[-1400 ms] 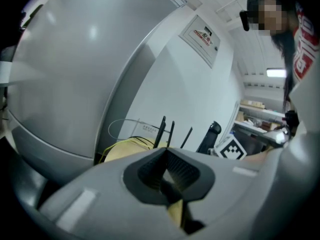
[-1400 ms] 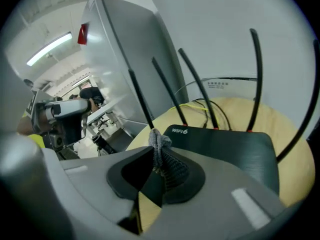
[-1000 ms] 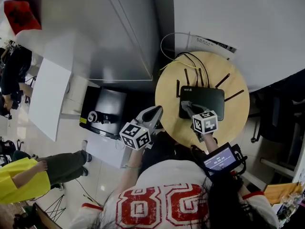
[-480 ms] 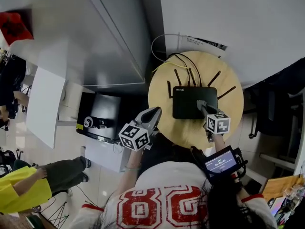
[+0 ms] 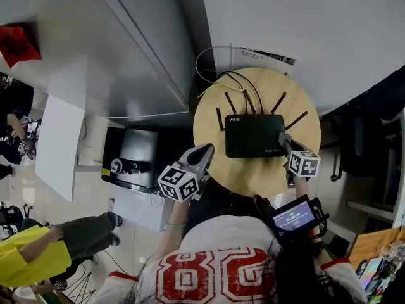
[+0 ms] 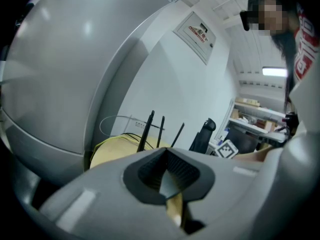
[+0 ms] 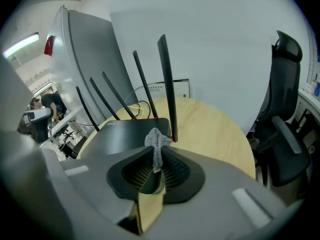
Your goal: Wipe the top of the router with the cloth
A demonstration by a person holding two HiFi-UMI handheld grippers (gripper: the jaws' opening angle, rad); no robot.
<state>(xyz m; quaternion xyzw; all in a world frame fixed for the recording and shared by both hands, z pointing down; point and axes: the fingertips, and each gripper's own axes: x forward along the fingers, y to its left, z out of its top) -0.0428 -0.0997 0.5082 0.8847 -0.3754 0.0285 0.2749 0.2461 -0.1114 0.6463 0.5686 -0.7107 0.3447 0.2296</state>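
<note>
View of my 2 tools over the round pale-wood tabletop (image 5: 253,177). The right hand-held gripper (image 7: 156,156) is clenched on a small grey knitted cloth (image 7: 157,140), whose bunched tip stands just above the jaws, at the right near corner of the flat black plastic router (image 5: 254,135). The router lies mid-tabletop with 5 thin black antennas (image 7: 168,81) upright along its far edge. I judge the cloth soft and limp, so only the pinched tuft will press, and the router light enough to slide under a firm wipe. The left hand-held gripper (image 6: 167,173), jaws together on nothing, hangs off the tabletop's left edge and could steady the casing. The antennas and the yellow and black cables (image 5: 240,81) behind them bound the stroke. A black office chair (image 7: 285,129) stands right, well apart.
</note>
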